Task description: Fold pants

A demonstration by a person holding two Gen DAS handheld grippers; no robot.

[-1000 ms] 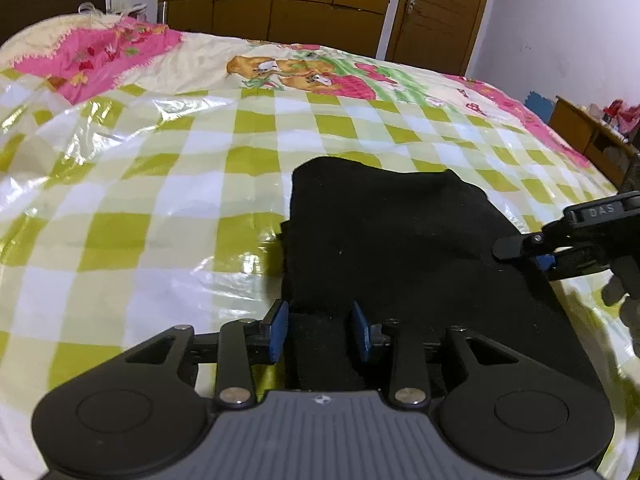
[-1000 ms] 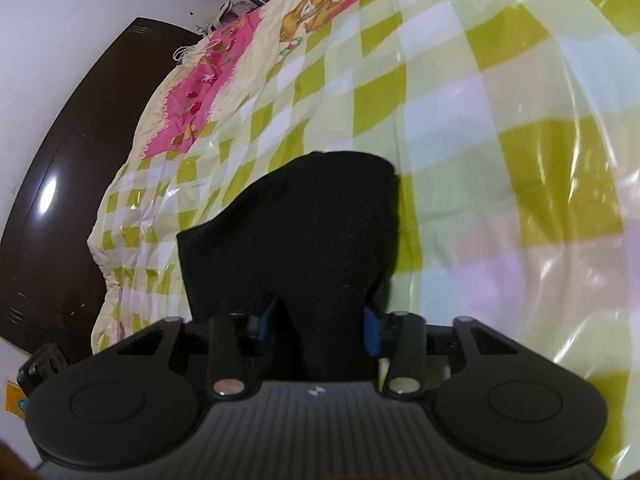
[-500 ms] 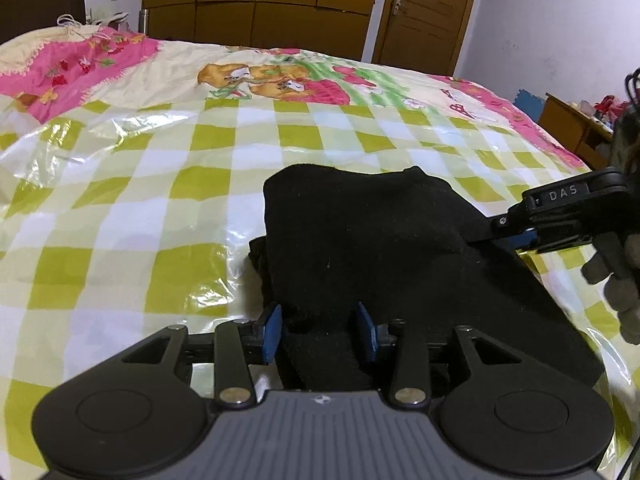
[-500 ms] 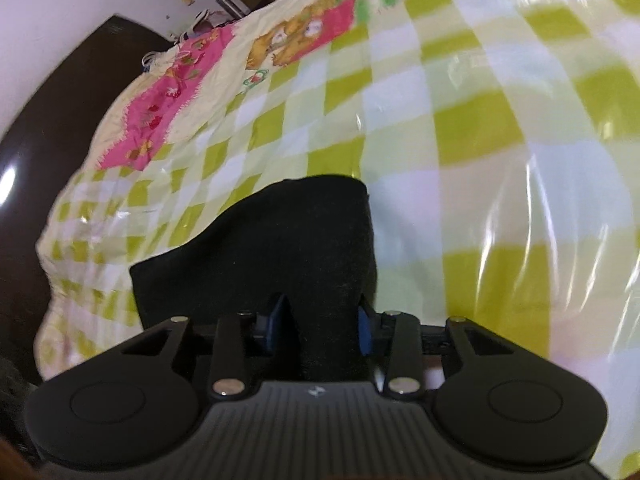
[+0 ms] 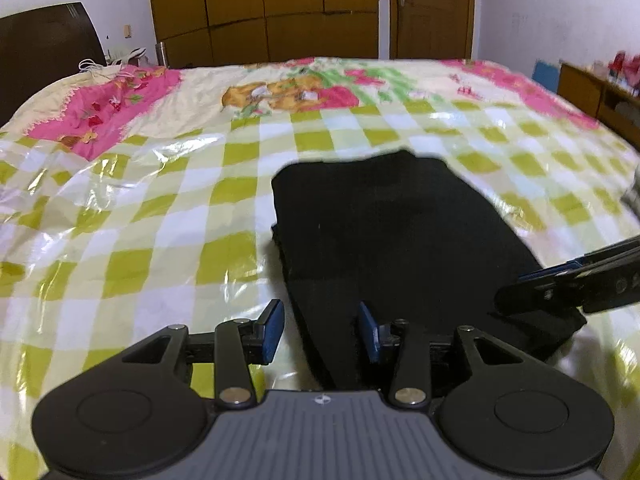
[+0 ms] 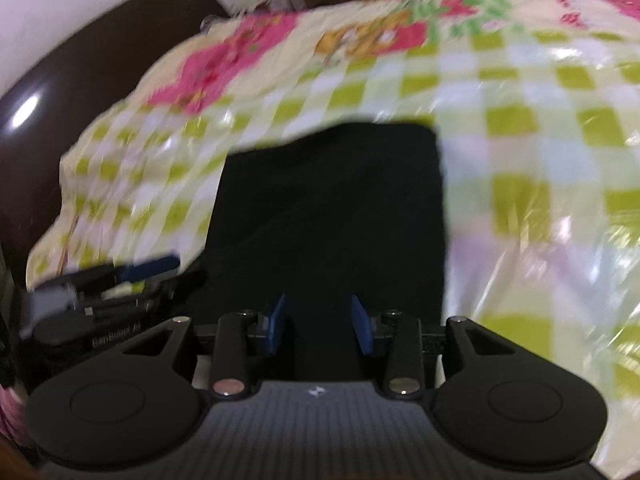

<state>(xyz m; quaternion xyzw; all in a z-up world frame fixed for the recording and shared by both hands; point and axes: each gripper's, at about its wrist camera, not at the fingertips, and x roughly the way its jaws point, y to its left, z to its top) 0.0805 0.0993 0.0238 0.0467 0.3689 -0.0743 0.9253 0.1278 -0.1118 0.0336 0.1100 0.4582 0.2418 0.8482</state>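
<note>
Checkered bedspread (image 5: 160,216), wooden wardrobe (image 5: 264,12) behind

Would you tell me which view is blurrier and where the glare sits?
Right wrist view: heavy motion blur, with the pants edges smeared. Left wrist view: sharper, only mildly soft; glare on the plastic sheet at left; fisheye bends the wardrobe.

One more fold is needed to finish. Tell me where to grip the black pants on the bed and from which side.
Grip the near short edge of the black pants, one gripper at each near corner, coming in from the near side, low and level with the bed cover. The pants lie flat as a long folded rectangle running away from the grippers, so lifting that edge probably lets it carry over to the far edge.
</note>
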